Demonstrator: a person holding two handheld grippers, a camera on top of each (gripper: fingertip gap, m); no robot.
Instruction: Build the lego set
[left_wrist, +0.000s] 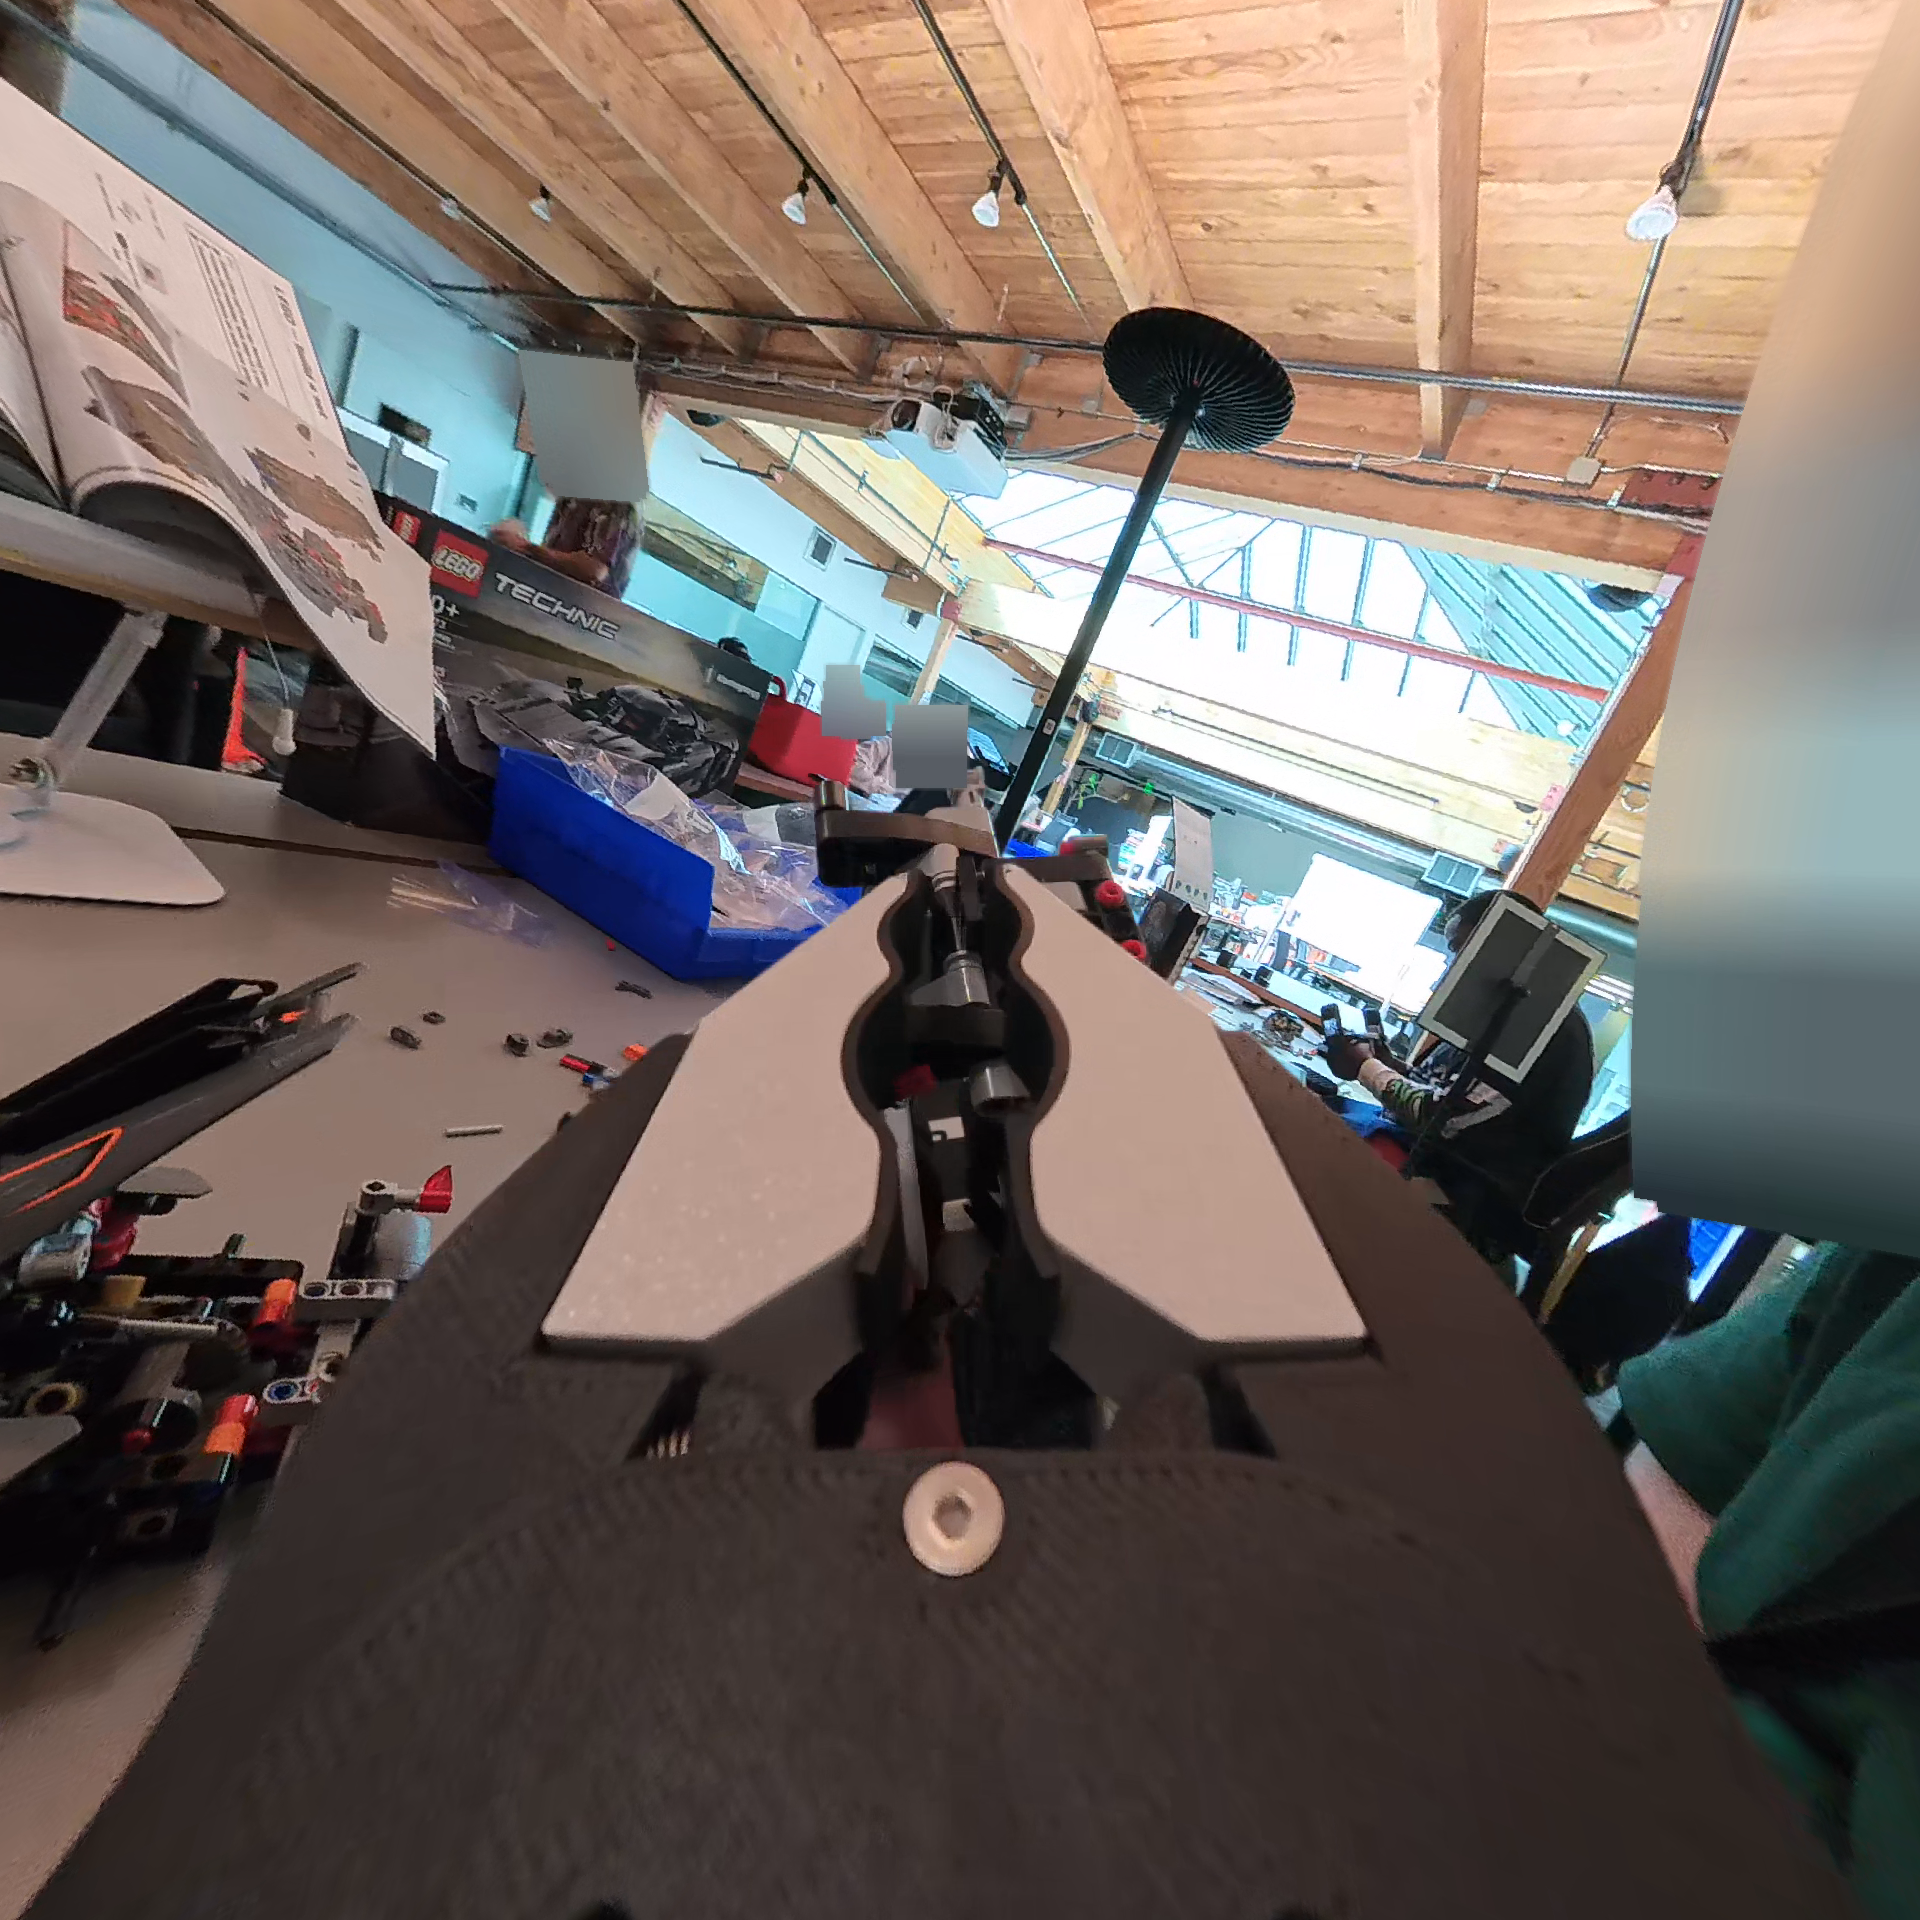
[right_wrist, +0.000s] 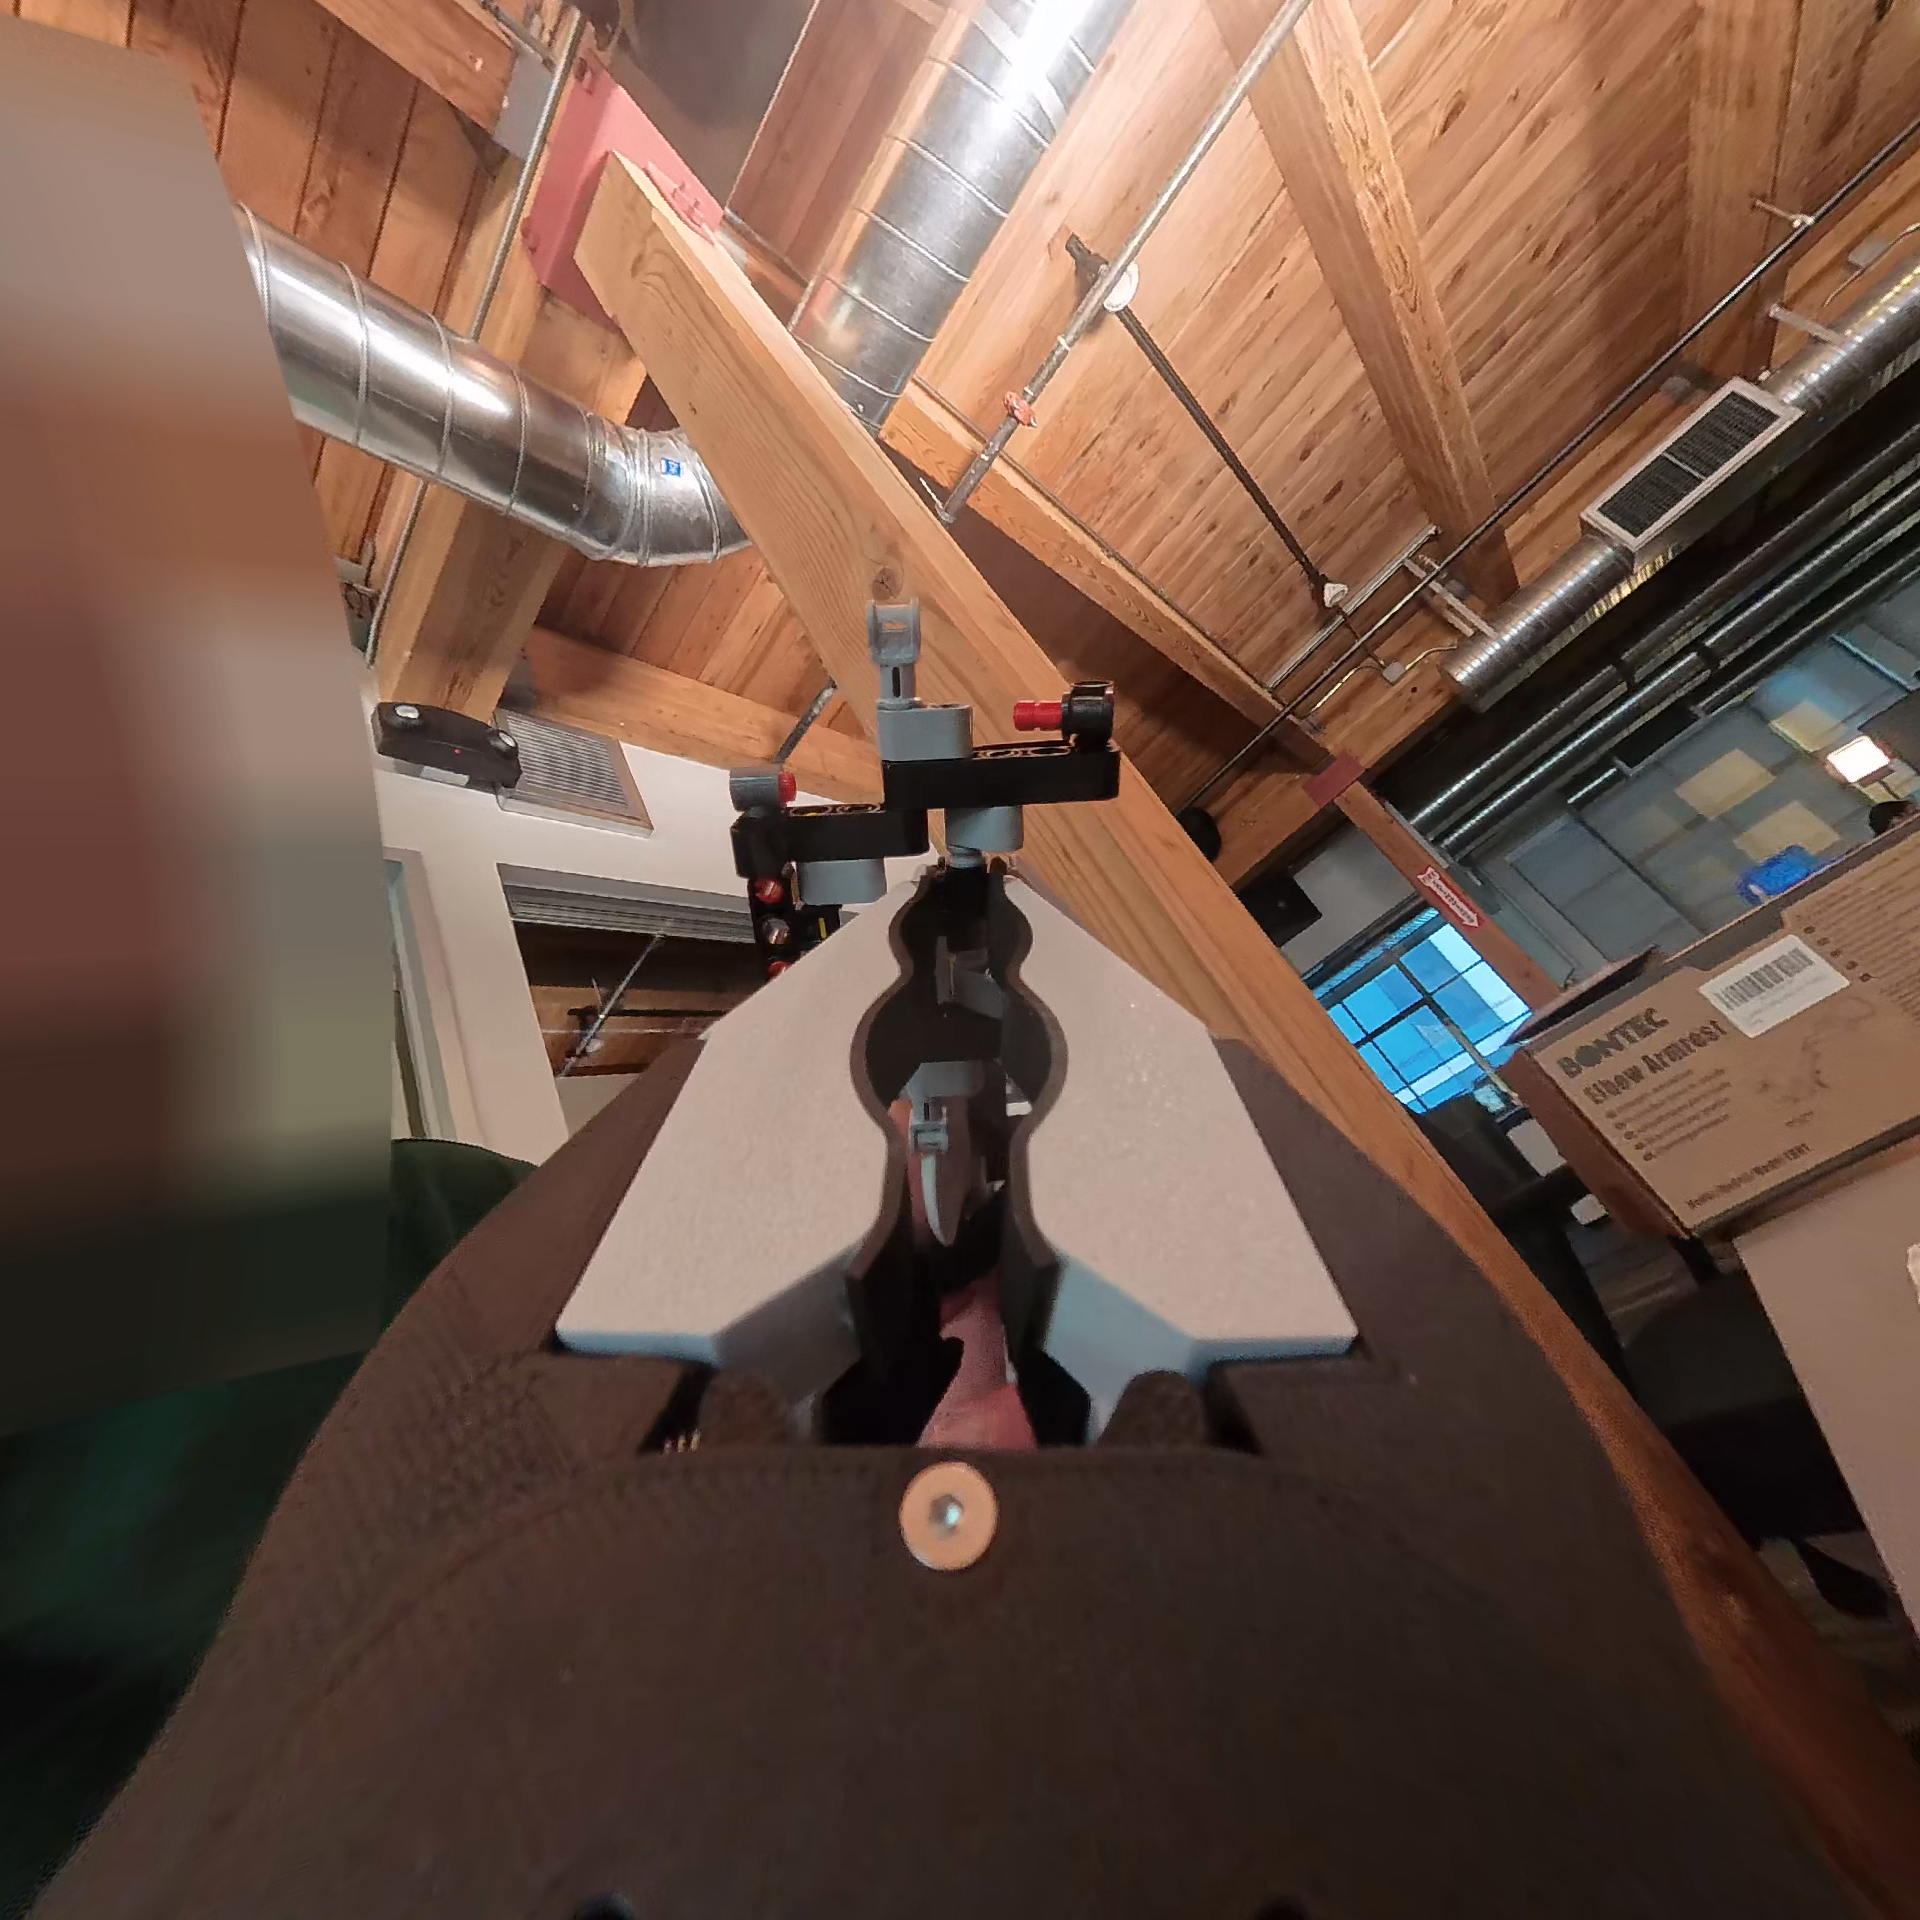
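Note:
My left gripper (left_wrist: 956, 873) is shut on a small lego assembly (left_wrist: 894, 831) of black beams, grey connectors and red pins. The assembly sticks out past the fingertips, and more of it shows in the gap between the fingers. The gripper is held above the grey table (left_wrist: 312, 935). My right gripper (right_wrist: 961, 868) points up towards the wooden ceiling. It is shut on a similar assembly (right_wrist: 997, 774) of two black beams, grey connectors and red pins. I cannot tell whether both hold the same assembly. Neither view shows the other gripper.
A partly built lego model (left_wrist: 156, 1351) and a long black panel (left_wrist: 156, 1060) lie at the table's left. Loose small pieces (left_wrist: 520, 1039) lie mid-table. A blue bin (left_wrist: 623, 873) with plastic bags, the set's box (left_wrist: 582, 644) and an open instruction booklet (left_wrist: 208, 416) on a stand are behind. A cardboard box (right_wrist: 1714, 1070) is at the right.

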